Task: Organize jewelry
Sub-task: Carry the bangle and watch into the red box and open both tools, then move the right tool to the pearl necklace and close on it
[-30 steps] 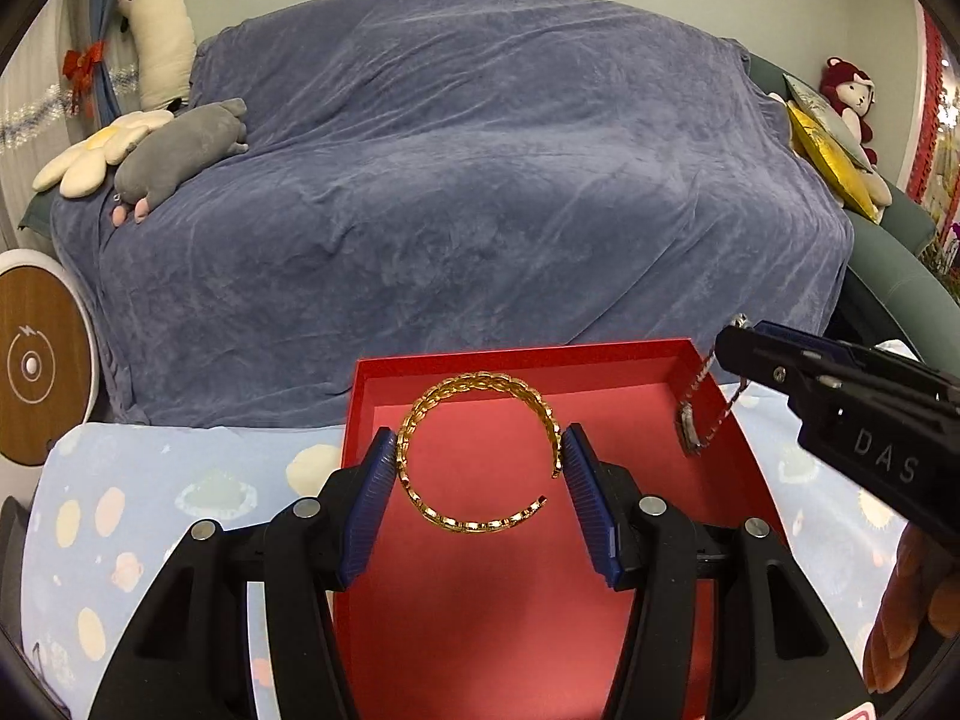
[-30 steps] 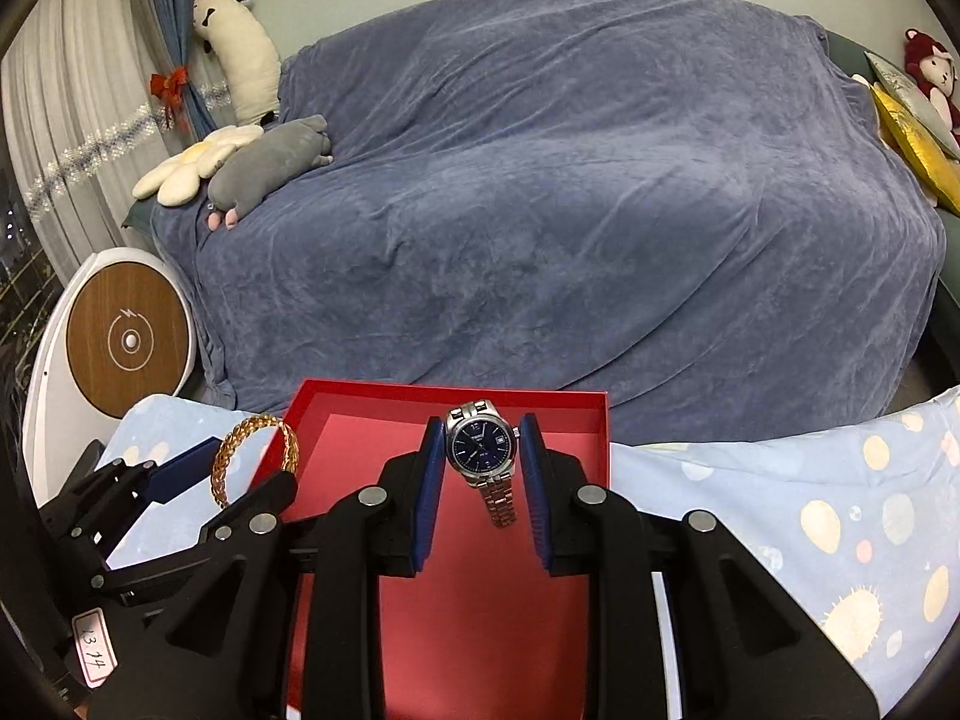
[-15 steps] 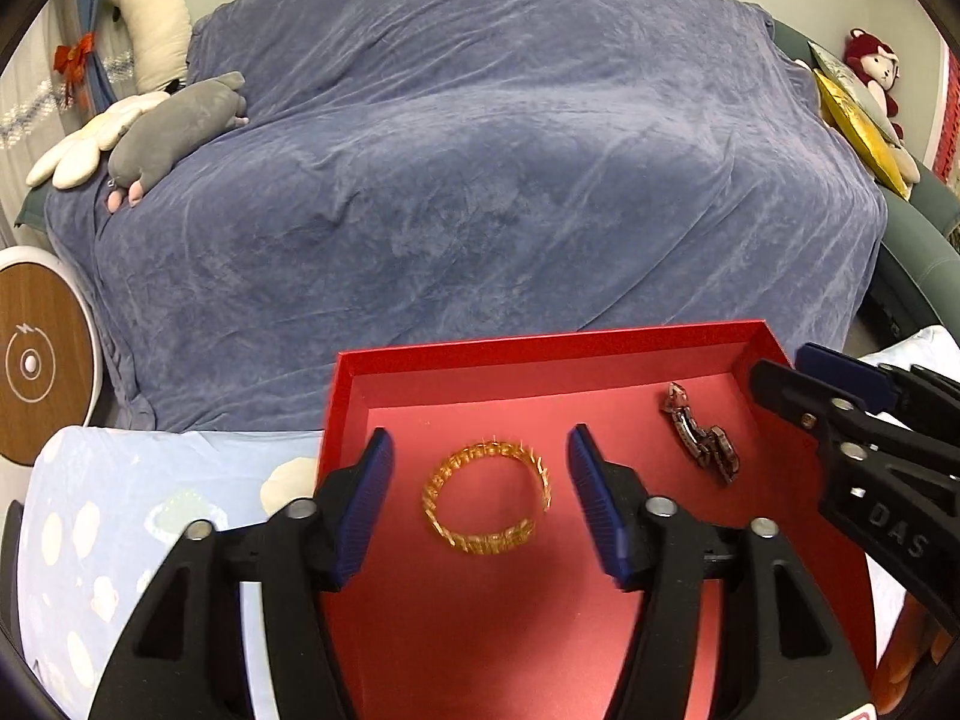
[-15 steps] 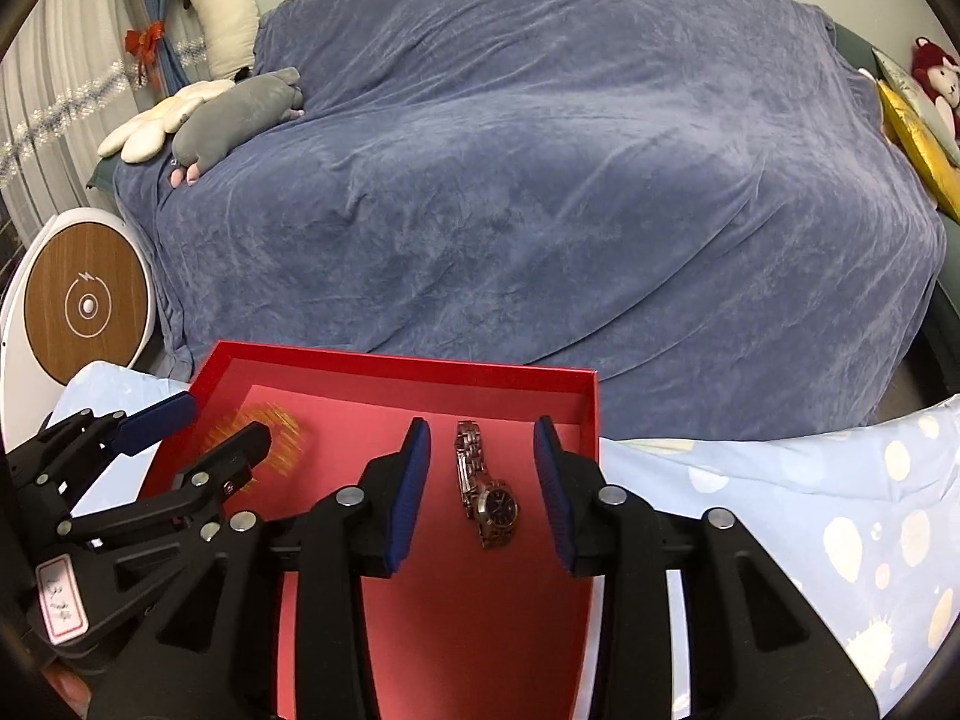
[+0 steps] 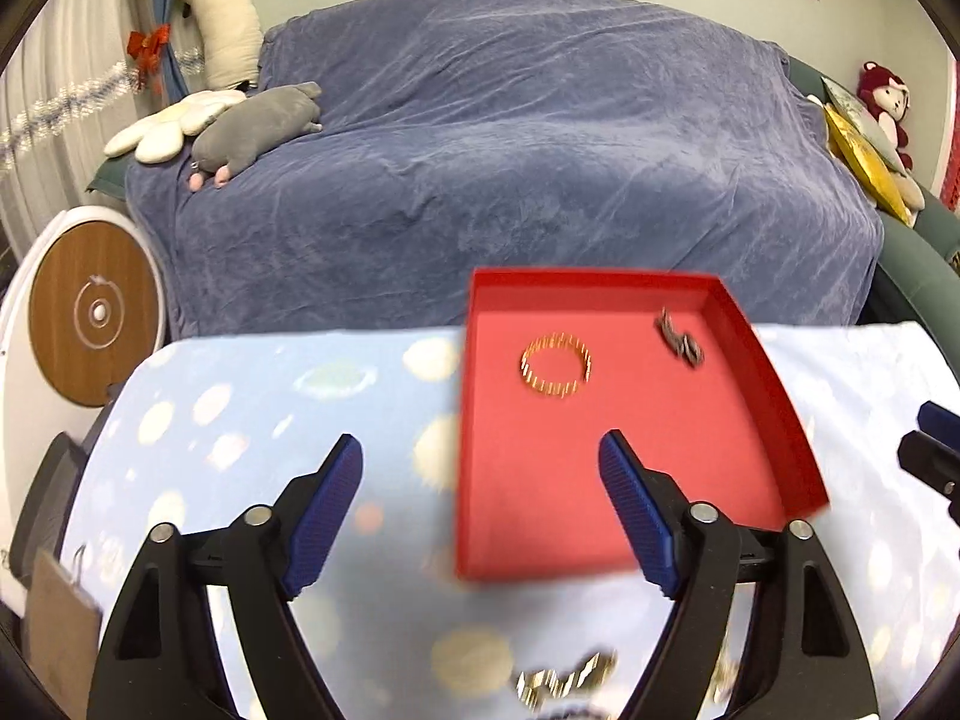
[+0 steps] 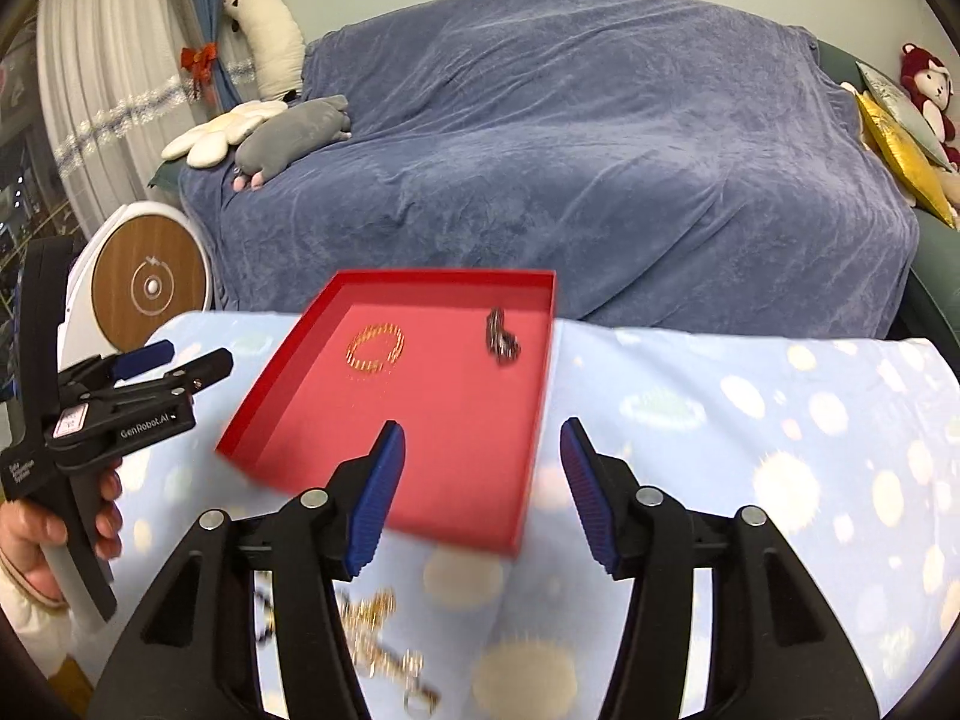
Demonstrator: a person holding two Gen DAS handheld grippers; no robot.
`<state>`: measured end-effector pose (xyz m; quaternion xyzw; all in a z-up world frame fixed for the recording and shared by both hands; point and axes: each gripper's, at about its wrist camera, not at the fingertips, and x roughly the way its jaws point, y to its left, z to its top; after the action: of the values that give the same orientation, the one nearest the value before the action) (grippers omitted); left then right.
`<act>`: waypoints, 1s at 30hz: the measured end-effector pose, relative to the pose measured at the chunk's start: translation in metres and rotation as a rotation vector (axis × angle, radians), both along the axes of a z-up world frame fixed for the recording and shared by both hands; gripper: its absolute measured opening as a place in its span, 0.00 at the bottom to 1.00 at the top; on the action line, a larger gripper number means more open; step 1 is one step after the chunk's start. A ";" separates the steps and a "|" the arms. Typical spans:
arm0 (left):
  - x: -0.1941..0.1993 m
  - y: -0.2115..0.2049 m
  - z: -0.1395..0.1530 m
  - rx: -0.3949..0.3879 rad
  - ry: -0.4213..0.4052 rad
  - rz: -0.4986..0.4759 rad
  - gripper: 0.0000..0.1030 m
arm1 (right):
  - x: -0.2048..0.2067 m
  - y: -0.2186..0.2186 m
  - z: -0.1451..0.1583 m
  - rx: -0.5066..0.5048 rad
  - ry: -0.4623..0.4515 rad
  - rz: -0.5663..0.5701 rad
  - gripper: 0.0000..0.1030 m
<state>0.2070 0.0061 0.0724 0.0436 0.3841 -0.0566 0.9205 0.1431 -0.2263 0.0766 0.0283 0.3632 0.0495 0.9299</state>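
Jewelry is the job, and two pieces of it have just gone from your claws into the shallow red cardboard tray [image 5: 648, 480].

From the left wrist camera: a second ago the gold chain-link bangle [image 5: 556, 365] sat between the blue pads of your left gripper [image 5: 480, 498]; now it lies flat on the tray floor, toward the far left. The silver metal-band wristwatch [image 5: 679, 338] lies near the far right corner, apart from the bangle. Your left claw has pulled back toward you, its jaws are opening wide, and nothing is between them. Those two drops look finished. A blurred heap of gold-coloured pieces [image 5: 564, 681] lies on the pale blue spotted cloth [image 5: 252, 420] just below the claw, outside the tray.

From the right wrist camera: your right gripper [image 6: 483, 489] has also backed off the tray, jaws opening, empty, having let go of the watch. The tray holds only bangle and watch. More loose chains and rings [image 6: 384, 648] lie on the cloth near your fingers, probably next to be picked up.
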 end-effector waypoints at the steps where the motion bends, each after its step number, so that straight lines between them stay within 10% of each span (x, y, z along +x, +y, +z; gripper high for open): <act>1: -0.013 0.004 -0.002 -0.002 0.009 -0.003 0.79 | -0.014 0.003 -0.001 -0.009 -0.004 0.000 0.52; 11: -0.109 0.019 -0.062 0.005 0.148 0.017 0.80 | -0.091 0.025 -0.048 0.027 0.079 0.030 0.53; 30: -0.123 0.023 -0.103 0.001 0.208 -0.037 0.80 | -0.042 0.059 -0.114 -0.007 0.177 0.147 0.44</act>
<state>0.0838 0.0287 -0.0304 0.0451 0.4766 -0.0774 0.8745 0.1008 -0.1678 -0.0370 0.0027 0.4453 0.1138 0.8881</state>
